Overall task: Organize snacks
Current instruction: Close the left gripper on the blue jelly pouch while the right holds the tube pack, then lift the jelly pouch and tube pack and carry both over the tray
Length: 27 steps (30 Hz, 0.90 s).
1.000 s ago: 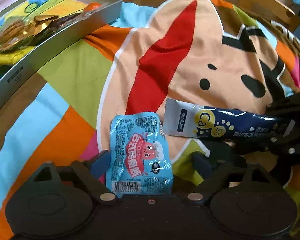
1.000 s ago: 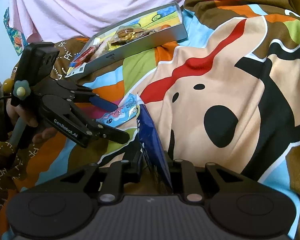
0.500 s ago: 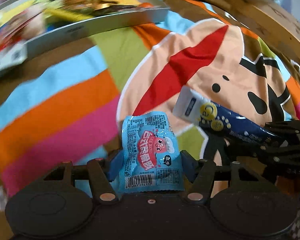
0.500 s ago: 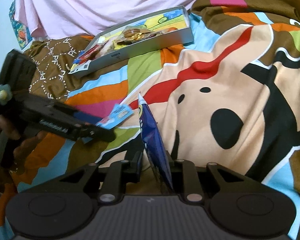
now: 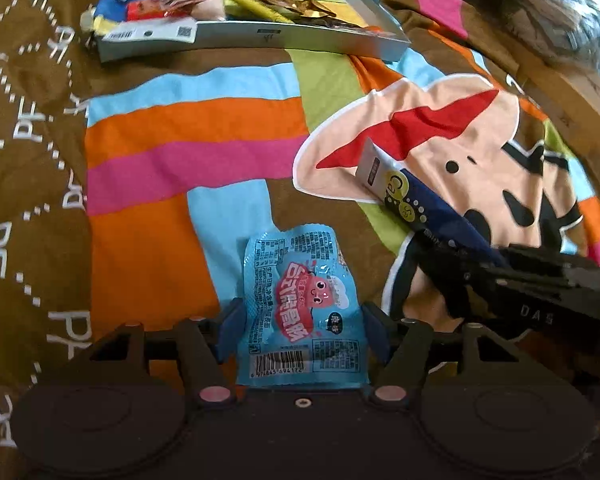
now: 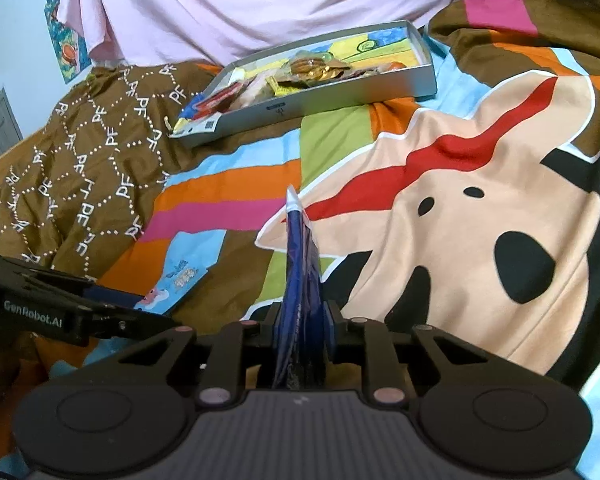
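Since a second ago the left gripper (image 5: pixel 300 320) has lifted the light blue snack packet (image 5: pixel 300 304) off the cartoon bedspread (image 5: pixel 148 160) and swung to face the grey tray (image 5: pixel 260 38). Its jaws, easing slightly apart, have the packet between the pads, touching both. The right gripper (image 6: pixel 300 324) is clamped narrow on the dark blue sachet (image 6: pixel 300 280), held edge-up. Beyond, bare striped bedspread lies open up to the tray's near wall. The tray holds a loose pile of wrapped snacks (image 6: pixel 312 68), its right end less filled. Behind it sits a person in a pink shirt (image 6: pixel 240 0).
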Tool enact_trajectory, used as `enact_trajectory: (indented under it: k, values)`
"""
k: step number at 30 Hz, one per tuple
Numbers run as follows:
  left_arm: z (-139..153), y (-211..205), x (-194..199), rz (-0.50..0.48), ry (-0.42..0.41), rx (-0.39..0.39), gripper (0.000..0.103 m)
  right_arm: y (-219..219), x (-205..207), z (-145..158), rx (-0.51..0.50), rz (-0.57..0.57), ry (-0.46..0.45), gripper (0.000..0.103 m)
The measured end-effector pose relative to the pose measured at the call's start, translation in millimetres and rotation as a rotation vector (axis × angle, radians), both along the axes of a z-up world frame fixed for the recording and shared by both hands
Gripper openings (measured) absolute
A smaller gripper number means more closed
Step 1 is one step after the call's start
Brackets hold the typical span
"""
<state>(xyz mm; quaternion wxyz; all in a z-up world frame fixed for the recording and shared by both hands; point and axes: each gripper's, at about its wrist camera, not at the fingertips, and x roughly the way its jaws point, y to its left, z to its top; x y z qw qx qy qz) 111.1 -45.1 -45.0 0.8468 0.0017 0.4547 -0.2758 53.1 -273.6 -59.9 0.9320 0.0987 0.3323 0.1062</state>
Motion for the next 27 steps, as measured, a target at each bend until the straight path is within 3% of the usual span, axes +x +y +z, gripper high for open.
enact_trajectory:
  k: [4, 7, 11, 17, 27]
  values:
    - [-4.0, -1.2, 4.0, 0.000, -0.024, 0.008, 0.068, 7.0, 6.6, 0.7, -0.020, -0.012, -0.009, 0.031]
    - [-5.9, -2.0, 8.7, -0.013, -0.015, -0.012, 0.076, 14.3, 9.5, 0.0, -0.052, -0.006, -0.019, 0.037]
    - [-8.2, -4.2, 11.5, -0.024, -0.024, -0.008, 0.077, 15.8, 11.9, -2.8, -0.058, -0.009, -0.013, 0.039]
    - [-8.7, -5.6, 10.4, -0.031, -0.040, 0.019, 0.070, 16.4, 11.3, -4.1, -0.057, -0.020, -0.014, 0.038]
    - [-8.4, -4.9, 8.9, -0.034, -0.057, 0.033, 0.064, 32.5, 3.2, -5.6, -0.167, -0.029, -0.049, 0.032]
